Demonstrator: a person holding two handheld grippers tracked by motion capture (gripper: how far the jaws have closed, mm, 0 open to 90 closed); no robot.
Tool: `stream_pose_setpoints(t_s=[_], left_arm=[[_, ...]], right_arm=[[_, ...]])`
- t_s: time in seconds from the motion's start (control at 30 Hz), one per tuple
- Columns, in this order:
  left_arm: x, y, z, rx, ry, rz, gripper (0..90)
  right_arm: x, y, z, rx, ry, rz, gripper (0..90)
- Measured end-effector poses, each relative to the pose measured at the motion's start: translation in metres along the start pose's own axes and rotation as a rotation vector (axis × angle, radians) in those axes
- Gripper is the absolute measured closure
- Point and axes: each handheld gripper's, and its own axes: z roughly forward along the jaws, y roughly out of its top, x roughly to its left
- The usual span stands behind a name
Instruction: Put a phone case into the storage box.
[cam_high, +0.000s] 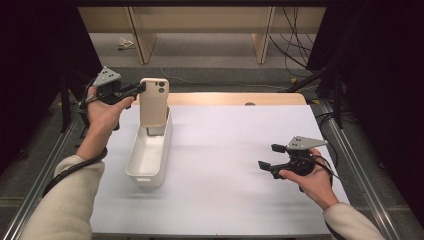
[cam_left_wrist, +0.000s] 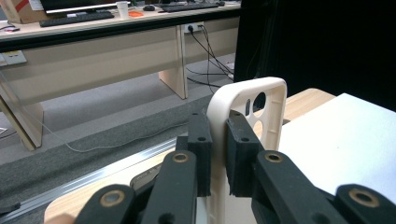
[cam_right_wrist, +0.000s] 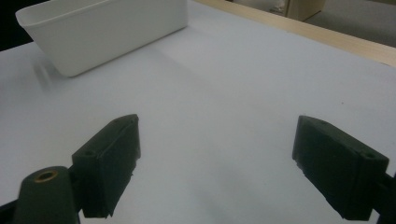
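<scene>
Black jaws of the left gripper (cam_left_wrist: 218, 154) pinched a cream phone case (cam_high: 153, 101) upright above the white bin (cam_high: 148, 165), where a thin-edge hold risked slipping; the right gripper (cam_high: 271, 156) hovered wide open, empty.

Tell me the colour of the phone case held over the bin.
Cream phone case; the high view shows it best.

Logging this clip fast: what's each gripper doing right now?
Left gripper: closed on the edge of the cream phone case, above the white bin.
Right gripper: open, holding nothing.
</scene>
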Motion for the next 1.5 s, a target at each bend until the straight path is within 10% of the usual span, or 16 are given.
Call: stream_pose_setpoints(t_s=[1.5], left_arm=[[0.011, -0.048, 0.024, 0.069, 0.025, -0.015, 81.5]], right_arm=[[0.000, 0.000, 0.000, -0.005, 0.005, 0.000, 16.0]])
